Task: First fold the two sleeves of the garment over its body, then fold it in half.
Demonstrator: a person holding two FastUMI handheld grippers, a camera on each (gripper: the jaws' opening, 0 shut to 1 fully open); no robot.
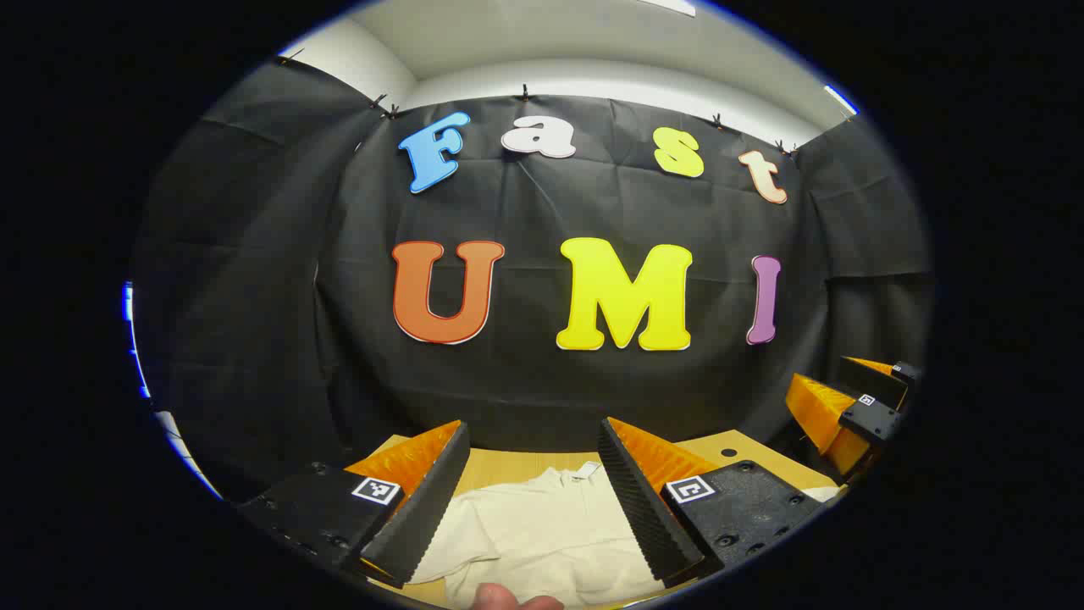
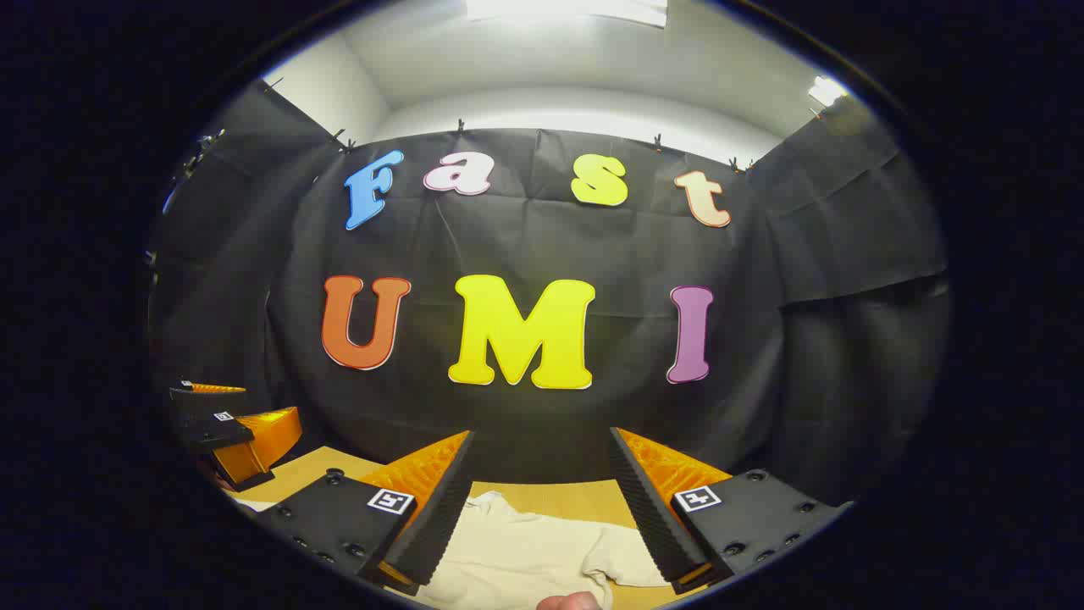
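Note:
A cream garment (image 1: 533, 534) lies on the wooden table (image 1: 508, 464), with its collar toward the back wall. My left gripper (image 1: 533, 432) hangs open above it, nothing between its fingers. Off to the right in that view is the right gripper (image 1: 855, 407). In the right gripper view the same garment (image 2: 525, 551) spreads below, a sleeve (image 2: 631, 555) reaching right. My right gripper (image 2: 542, 445) is open over it, holding nothing. The left gripper (image 2: 233, 428) is at the far left of that view.
The black cloth wall (image 1: 542, 381) closes the booth right behind the table's far edge. A fingertip (image 1: 512, 600) of the holding hand pokes in at the bottom of the left gripper view, and another fingertip (image 2: 569, 601) in the right gripper view.

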